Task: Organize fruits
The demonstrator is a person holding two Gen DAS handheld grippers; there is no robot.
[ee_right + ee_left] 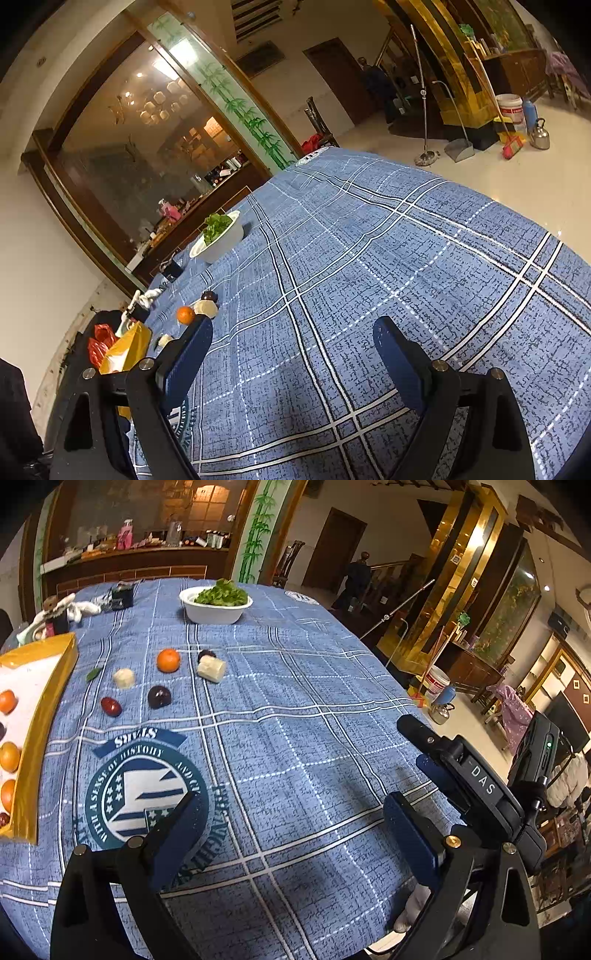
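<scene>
I see a blue plaid tablecloth (295, 720) with a round crest print (144, 790) near my side. A white bowl of leafy greens (216, 603) sits at the far end. Off the table, on the pale floor, stand a white bucket (511, 109), a metal kettle (540, 136) and a dustpan (459, 149).

left gripper (291, 834) open, right gripper (295, 354) open

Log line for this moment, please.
left tool: open, empty | right tool: open, empty | orange, plum: loose on cloth | yellow tray: part-filled
</scene>
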